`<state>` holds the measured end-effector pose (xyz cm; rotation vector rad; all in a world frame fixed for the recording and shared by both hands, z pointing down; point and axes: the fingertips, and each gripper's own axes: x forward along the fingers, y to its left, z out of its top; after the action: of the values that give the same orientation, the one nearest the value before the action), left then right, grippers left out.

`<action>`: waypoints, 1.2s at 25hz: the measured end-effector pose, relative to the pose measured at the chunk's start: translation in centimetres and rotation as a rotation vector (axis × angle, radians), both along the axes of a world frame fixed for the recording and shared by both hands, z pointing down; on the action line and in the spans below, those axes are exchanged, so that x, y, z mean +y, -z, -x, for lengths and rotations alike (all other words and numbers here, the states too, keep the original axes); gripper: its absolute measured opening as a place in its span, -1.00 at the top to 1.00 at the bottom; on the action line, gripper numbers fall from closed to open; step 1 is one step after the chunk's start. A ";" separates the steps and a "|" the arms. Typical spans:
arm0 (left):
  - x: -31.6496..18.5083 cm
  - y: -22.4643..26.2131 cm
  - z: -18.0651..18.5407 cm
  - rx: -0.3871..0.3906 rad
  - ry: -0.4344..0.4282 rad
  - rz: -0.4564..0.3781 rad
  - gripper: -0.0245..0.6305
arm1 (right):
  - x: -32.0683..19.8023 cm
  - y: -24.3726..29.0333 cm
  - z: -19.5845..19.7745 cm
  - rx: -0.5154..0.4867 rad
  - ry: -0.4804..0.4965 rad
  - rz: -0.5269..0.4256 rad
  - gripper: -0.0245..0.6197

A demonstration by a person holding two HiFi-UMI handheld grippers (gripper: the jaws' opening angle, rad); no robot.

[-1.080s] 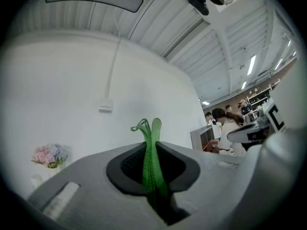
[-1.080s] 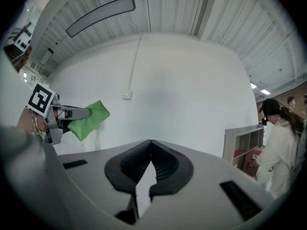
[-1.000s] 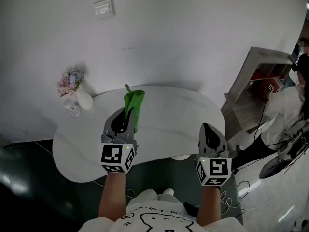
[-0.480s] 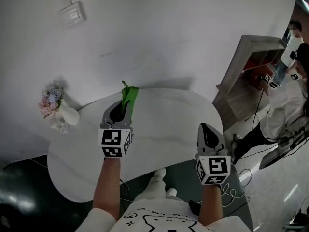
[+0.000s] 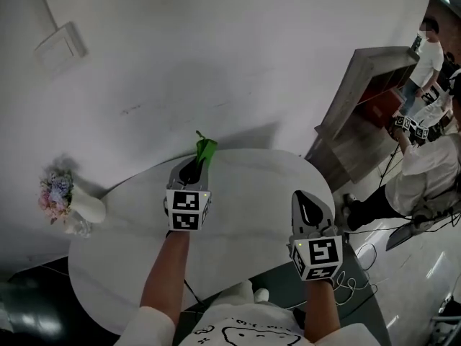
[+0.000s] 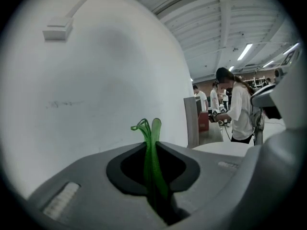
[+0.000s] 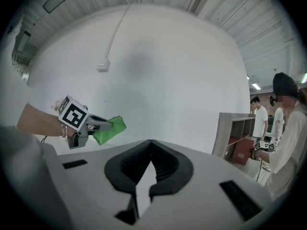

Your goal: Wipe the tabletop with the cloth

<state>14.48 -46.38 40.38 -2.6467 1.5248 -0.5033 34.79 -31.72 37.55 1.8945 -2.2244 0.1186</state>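
A small green cloth [image 5: 205, 149] is pinched in my left gripper [image 5: 194, 164], held above the far part of the white oval tabletop [image 5: 245, 193], close to the wall. In the left gripper view the cloth [image 6: 152, 147] stands as a narrow folded strip between the shut jaws of the left gripper [image 6: 154, 150]. My right gripper [image 5: 303, 197] hovers over the table's near right edge, shut and empty; its jaw tips meet in the right gripper view [image 7: 151, 143]. That view also shows the left gripper [image 7: 88, 124] with the cloth [image 7: 109, 129] off to the left.
A white vase of flowers [image 5: 66, 204] stands at the table's left end. A wooden shelf unit [image 5: 356, 114] stands to the right of the table, with people [image 5: 421, 171] beyond it. The white wall [image 5: 216, 63] rises just behind the table. Cables [image 5: 360, 258] lie on the floor.
My left gripper has carried the cloth forward and to the right, toward the table's far edge. The head view has swung left-down; the right gripper stays by the near right edge.
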 end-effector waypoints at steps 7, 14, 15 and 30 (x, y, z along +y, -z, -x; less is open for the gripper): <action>-5.4 -5.7 -1.7 -0.081 -0.024 0.088 0.78 | -2.3 -3.6 0.0 0.017 -0.007 0.091 0.92; -8.7 -11.9 -1.7 -0.192 -0.020 0.174 0.78 | -3.4 -6.4 -0.9 0.005 -0.035 0.152 0.92; -9.0 -12.5 -1.5 -0.205 -0.013 0.183 0.78 | -3.5 -6.8 -0.9 0.003 -0.038 0.160 0.92; -10.3 -19.1 -2.1 -0.229 0.042 0.387 0.78 | -1.8 -10.0 -0.6 0.022 -0.065 0.238 0.92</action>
<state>16.56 -56.65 59.49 -2.6953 1.5470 -1.1688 35.42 -33.57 47.50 1.8288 -2.0327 0.3540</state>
